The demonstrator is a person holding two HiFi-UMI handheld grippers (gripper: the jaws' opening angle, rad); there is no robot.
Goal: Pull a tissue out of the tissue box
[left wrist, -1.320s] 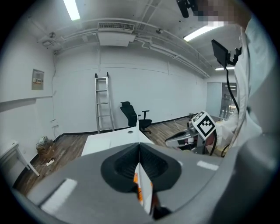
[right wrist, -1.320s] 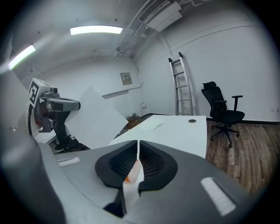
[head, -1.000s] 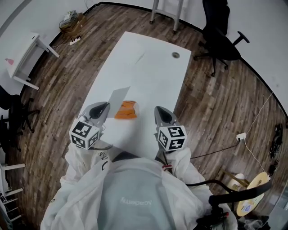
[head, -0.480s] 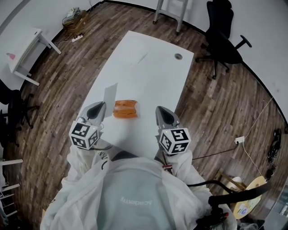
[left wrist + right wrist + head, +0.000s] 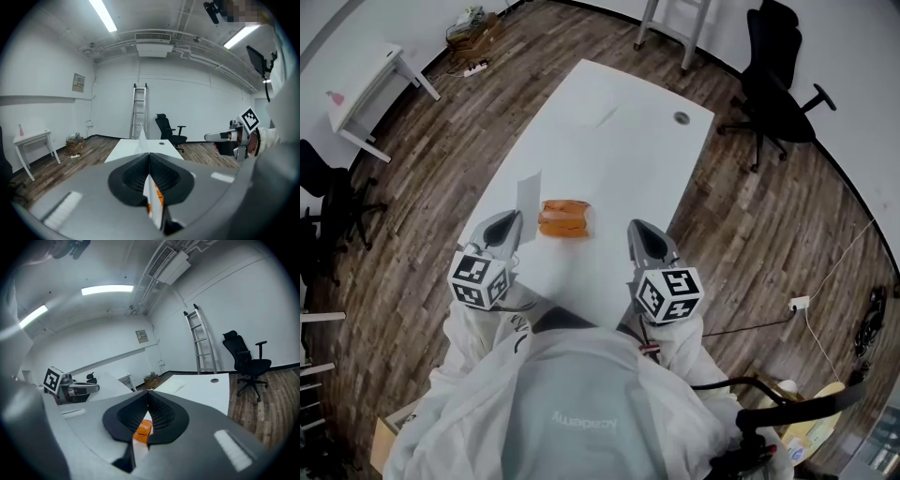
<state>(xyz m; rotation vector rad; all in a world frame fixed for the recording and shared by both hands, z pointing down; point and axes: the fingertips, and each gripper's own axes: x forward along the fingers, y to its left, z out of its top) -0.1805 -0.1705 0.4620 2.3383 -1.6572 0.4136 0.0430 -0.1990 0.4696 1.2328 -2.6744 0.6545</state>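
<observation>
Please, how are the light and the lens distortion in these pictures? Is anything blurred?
Head view: even light, fisheye bends the brown wooden floor's edge. Left gripper view: bright ceiling strip lamps, near grey jaws soft. Right gripper view: curved walls, small orange tissue pack blurred behind the jaws.

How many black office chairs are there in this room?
2. One office chair stands beyond the far right corner of the white table; the second chair is at the head view's left edge, partly cut off. Others may be hidden.
</observation>
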